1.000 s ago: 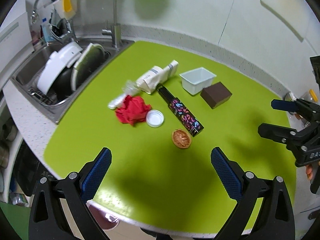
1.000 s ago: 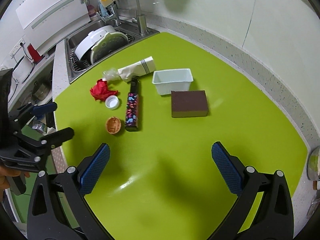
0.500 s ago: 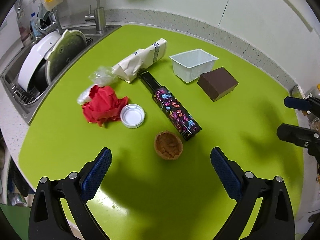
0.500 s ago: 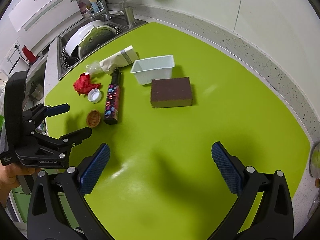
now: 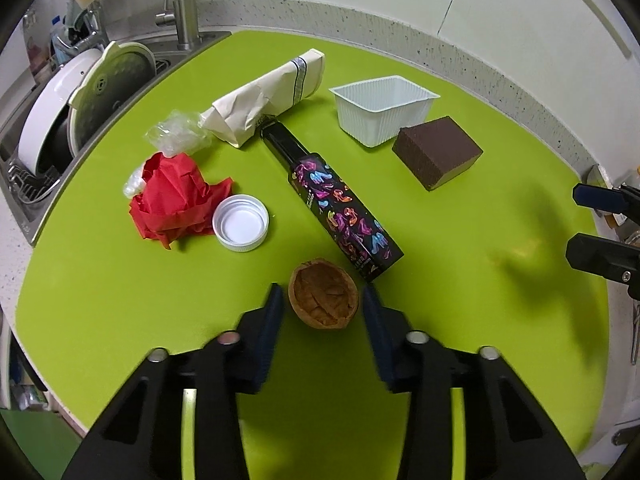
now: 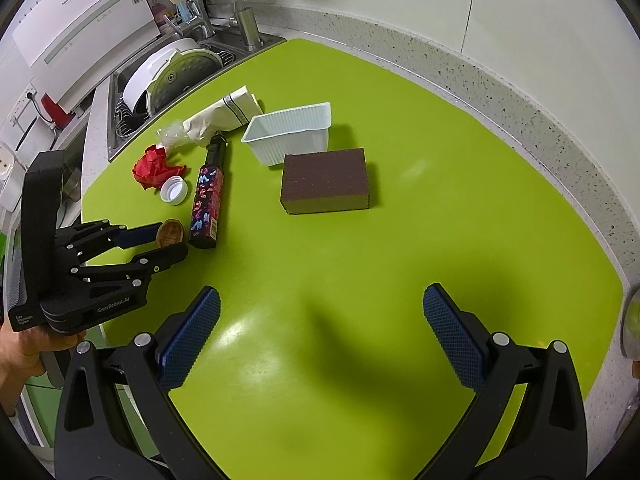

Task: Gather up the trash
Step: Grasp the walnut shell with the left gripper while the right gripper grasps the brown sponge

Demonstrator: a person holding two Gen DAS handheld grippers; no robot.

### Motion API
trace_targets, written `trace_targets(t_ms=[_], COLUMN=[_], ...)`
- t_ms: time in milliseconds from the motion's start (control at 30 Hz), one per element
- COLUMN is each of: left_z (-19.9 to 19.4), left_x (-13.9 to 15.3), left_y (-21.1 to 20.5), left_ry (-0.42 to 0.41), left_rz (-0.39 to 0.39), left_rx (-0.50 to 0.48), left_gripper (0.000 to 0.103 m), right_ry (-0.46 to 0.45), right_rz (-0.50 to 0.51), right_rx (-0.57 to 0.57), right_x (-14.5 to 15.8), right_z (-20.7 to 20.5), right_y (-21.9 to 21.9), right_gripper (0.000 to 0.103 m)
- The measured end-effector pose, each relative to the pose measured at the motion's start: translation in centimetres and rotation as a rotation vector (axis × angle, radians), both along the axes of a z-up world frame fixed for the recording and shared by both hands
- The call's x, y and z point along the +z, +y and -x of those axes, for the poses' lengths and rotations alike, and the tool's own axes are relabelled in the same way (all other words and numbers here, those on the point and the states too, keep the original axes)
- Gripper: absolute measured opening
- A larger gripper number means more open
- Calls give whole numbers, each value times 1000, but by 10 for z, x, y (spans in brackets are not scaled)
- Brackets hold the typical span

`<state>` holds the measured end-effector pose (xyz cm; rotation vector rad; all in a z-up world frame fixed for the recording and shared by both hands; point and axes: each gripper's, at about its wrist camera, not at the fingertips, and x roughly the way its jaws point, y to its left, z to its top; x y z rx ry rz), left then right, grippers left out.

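Brown walnut shell (image 5: 323,302) beside the patterned box (image 5: 340,212) sits between your left gripper's (image 5: 323,300) parted, non-touching jaws; your right gripper (image 6: 320,332) gapes empty.

The shell (image 5: 323,300) sits on the mat (image 5: 120,300), in front of the box (image 5: 340,210). The cap (image 5: 240,222) and paper (image 5: 172,196) lie to its left. Behind the box is the bag (image 5: 268,98), with the tub (image 5: 382,108) and sponge (image 5: 438,152) to the right.
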<state>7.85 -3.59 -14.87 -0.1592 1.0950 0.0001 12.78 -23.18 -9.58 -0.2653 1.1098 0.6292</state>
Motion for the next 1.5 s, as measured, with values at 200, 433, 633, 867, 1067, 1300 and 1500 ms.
trace_targets(t_ms=[200,433,633,867,1067,1300,1500], left_z=[2,12,19,23,24,22,24], left_x=[1,12,28,41,46,48,44], left_y=[1,6,13,22,31,38,44], left_ry=[-3,-21,-44,-64,-74,-77,-68], left_rz=[18,13,6,-1,0,4,9], left_rx=[0,11,26,43,70,100,127], left_gripper=[33,33,33,33,33,33,33], right_ry=[-4,-13,-19,-22,-7,17,31], right_rz=[2,6,15,33,54,80,97], right_rx=[2,9,21,32,50,71,99], right_x=[0,-2,-4,-8,-19,-38,-50], right_z=[-1,-7,-18,-38,-54,-73,-85], right_y=[1,10,23,37,52,63,72], right_gripper=[100,100,100,100,100,99,75])
